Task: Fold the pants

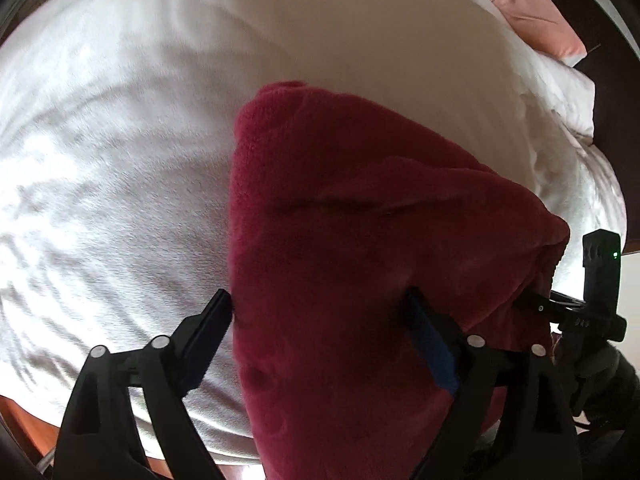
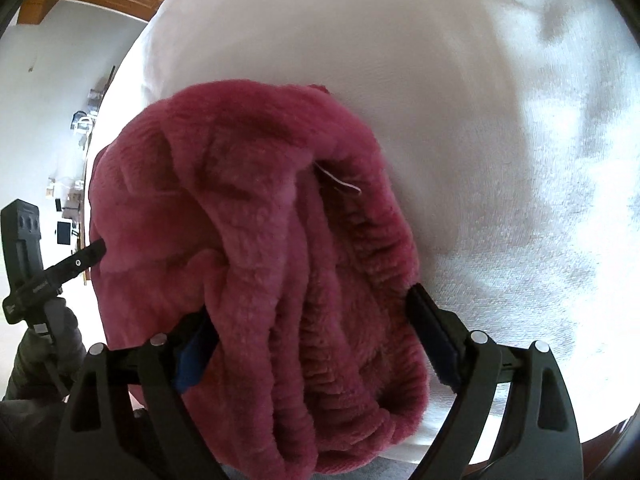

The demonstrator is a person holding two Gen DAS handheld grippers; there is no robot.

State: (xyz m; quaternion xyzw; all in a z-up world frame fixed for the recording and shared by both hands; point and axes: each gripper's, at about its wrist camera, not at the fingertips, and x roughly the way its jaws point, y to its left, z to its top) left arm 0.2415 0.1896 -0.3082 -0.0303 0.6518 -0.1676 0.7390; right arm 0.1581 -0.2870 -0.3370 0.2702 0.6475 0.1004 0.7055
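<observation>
Left wrist view: the left tongs stand wide apart, astride the red pants, which lie bunched on the white bed from centre down to 6 o'clock. The fingers only brush the fleece and do not pinch it. The risk, as I judge it, is that the thick fleece springs open or slides toward the bed's near edge at 7 o'clock, where wood floor shows. There is free sheet from 9 to 12 o'clock; a pink pillow sits at 1 o'clock.

Right wrist view: the right tongs also gape wide around the elastic waistband without clamping it. The loose folds could snag on a finger. There is bare sheet from 12 to 4 o'clock, and the bed's edge at 5 o'clock.
</observation>
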